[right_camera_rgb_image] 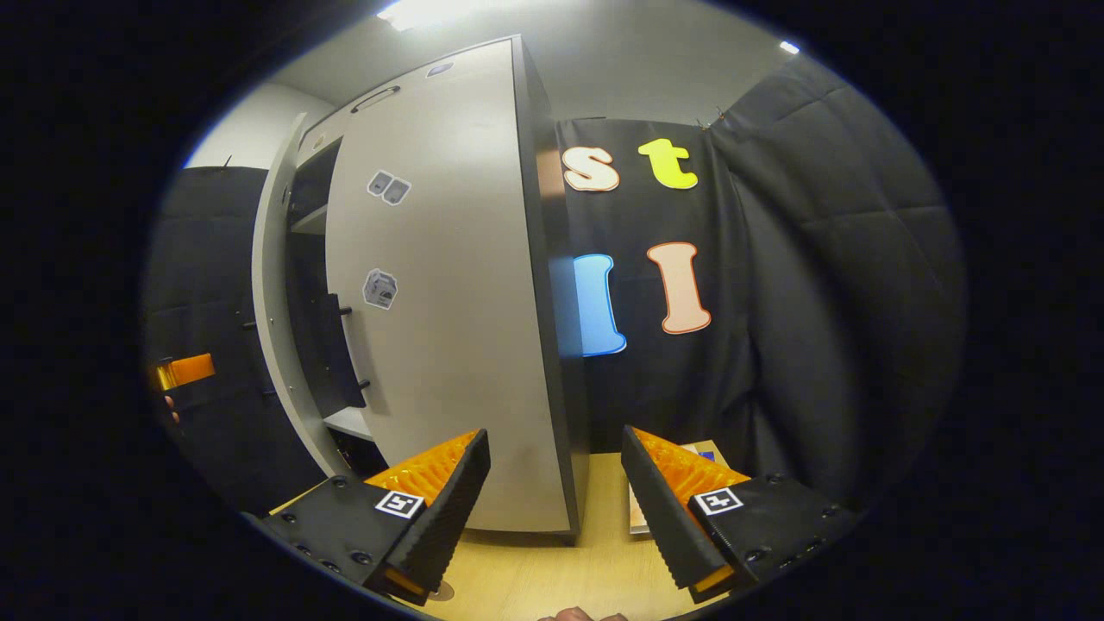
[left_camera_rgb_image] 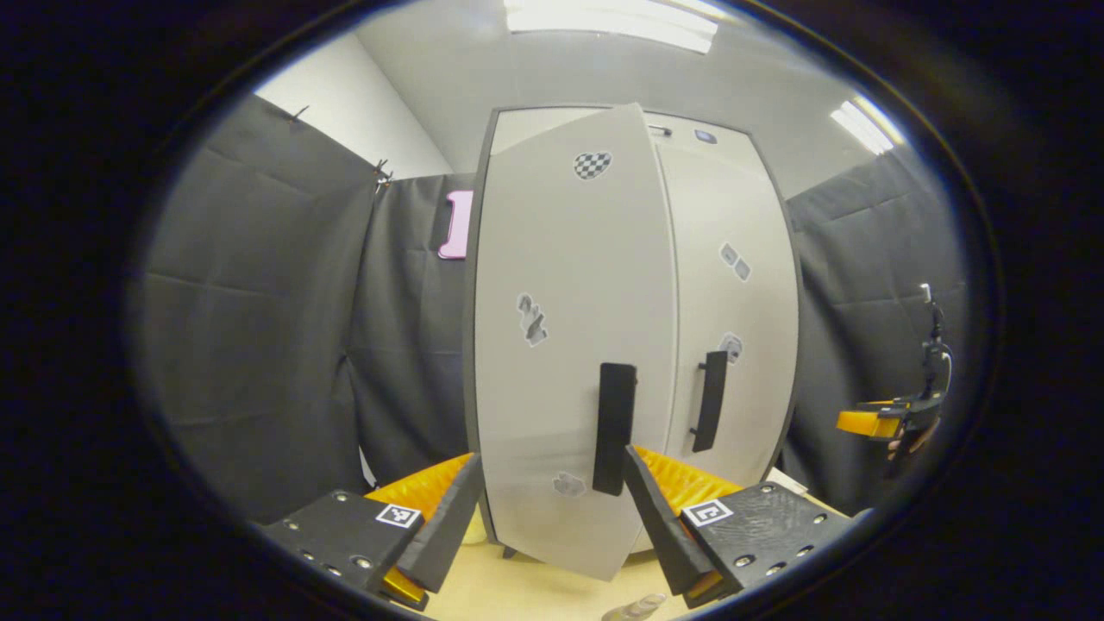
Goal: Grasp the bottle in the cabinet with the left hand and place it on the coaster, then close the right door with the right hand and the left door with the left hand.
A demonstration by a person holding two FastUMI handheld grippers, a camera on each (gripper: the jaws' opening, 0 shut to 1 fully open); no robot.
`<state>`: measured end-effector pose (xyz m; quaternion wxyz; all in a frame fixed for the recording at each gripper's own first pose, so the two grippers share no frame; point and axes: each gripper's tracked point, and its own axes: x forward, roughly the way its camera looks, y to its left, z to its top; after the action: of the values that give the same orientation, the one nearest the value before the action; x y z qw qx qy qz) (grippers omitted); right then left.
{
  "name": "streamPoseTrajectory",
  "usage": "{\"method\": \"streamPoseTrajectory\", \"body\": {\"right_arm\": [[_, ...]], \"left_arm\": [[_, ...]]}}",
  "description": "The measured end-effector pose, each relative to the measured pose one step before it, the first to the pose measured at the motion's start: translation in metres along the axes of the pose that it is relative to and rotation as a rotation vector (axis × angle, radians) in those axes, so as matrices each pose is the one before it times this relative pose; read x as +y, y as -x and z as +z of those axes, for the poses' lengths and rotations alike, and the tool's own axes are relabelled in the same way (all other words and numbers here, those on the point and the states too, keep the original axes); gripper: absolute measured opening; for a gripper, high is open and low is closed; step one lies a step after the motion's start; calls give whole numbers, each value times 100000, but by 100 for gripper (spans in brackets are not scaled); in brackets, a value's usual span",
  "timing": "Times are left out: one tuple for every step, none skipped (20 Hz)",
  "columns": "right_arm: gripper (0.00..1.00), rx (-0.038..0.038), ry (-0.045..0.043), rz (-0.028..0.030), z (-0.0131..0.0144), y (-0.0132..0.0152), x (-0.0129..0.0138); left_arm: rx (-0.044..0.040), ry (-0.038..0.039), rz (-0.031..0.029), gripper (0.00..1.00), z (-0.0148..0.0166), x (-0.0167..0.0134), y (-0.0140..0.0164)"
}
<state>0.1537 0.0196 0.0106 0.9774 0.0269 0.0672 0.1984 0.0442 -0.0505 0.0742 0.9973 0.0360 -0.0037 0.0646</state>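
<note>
In the left gripper view the white cabinet's left door stands partly ajar, its edge swung out toward me, and the right door lies shut. My left gripper is open, low in front of the left door, its right finger close beside the black handle; whether it touches I cannot tell. A clear bottle top peeks up at the bottom edge. In the right gripper view my right gripper is open and holds nothing, by the cabinet's right front corner and the shut right door. The ajar left door leaves a dark gap.
The cabinet stands on a pale wooden tabletop. A small brown disc pokes out under my right gripper's left finger. A flat card lies behind its right finger. The other gripper hangs at the far right. Black cloth walls close in.
</note>
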Motion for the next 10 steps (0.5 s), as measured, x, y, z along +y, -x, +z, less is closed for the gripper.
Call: {"method": "streamPoseTrajectory", "body": {"right_arm": [[98, -818, -655, 440, 140, 317, 153], [98, -1294, -770, -531, 282, 342, 27], [98, -1558, -532, -1282, 233, 244, -82], [98, -1654, -563, -1409, 260, 256, 27], [98, -2114, -608, -869, 347, 226, 213], [98, -1614, -1123, -289, 120, 241, 347], [98, 200, -1133, -1006, -384, 269, 166], [98, 1135, -527, -1624, -467, 404, -41], [98, 527, 120, -980, -199, 387, 114], [98, 196, 993, -889, -191, 320, 33]], "left_arm": [[-233, -688, 50, 94, 199, -280, 677], [-92, -531, 317, 94, 30, -176, 714], [-446, -197, 190, 94, 202, -145, 468], [-699, 250, 218, 94, 153, -146, 442], [-931, 1627, 842, 94, 122, 195, 483], [-232, 5015, 2803, 94, -202, 964, 550], [878, 6881, 1691, 94, -541, 380, 339], [-163, 5575, 592, 94, -442, 251, 173], [-1068, 2242, 267, 94, 125, 208, -49], [-801, -558, 794, 94, 45, 121, -158]]}}
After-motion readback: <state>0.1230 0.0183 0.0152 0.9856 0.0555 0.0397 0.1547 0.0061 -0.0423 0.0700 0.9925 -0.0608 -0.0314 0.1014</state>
